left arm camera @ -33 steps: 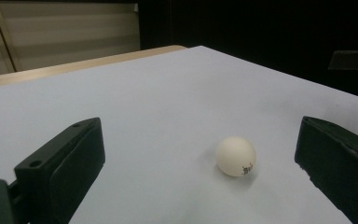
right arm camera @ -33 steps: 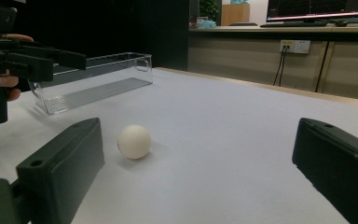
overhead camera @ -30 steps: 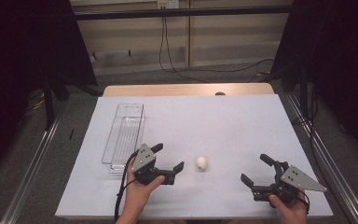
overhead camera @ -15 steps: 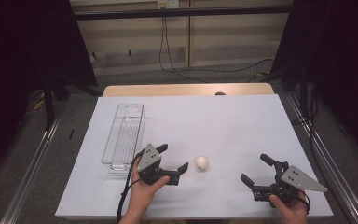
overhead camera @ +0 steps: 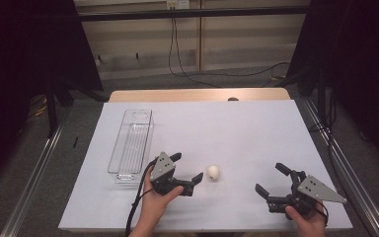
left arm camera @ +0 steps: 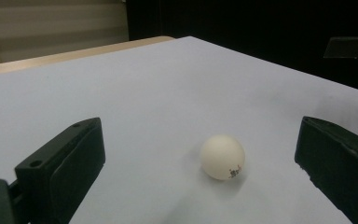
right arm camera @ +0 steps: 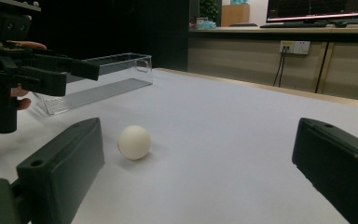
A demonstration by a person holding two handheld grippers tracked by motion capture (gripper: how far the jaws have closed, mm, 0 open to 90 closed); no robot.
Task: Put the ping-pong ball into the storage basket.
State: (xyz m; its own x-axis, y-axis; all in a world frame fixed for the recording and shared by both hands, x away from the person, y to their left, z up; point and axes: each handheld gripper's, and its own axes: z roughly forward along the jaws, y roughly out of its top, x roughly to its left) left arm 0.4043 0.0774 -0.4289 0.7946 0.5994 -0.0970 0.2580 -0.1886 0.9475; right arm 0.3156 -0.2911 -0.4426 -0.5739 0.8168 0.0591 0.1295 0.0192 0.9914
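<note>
A white ball [overhead camera: 213, 172] rests on the white table cover near the front, between my two grippers. My left gripper [overhead camera: 186, 166] is open just to the ball's left, its jaws pointing at it. In the left gripper view the ball [left arm camera: 223, 157], with a small dark print, lies a little ahead of the wide-apart jaws of the left gripper [left arm camera: 200, 130]. My right gripper [overhead camera: 269, 177] is open farther right, aimed left at the ball. From the right gripper [right arm camera: 196, 154] the ball [right arm camera: 134, 142] sits ahead to the left, with the left gripper [right arm camera: 42, 70] beyond it.
A long clear plastic tray [overhead camera: 131, 143] lies lengthwise at the left of the table cover [overhead camera: 237, 128], behind my left gripper; it also appears as the tray [right arm camera: 98, 79] past the ball. Metal rails run along both table sides. A wooden edge borders the far side.
My left gripper has moved slightly right, closer to the ball. The ball and the right gripper have stayed in place.
</note>
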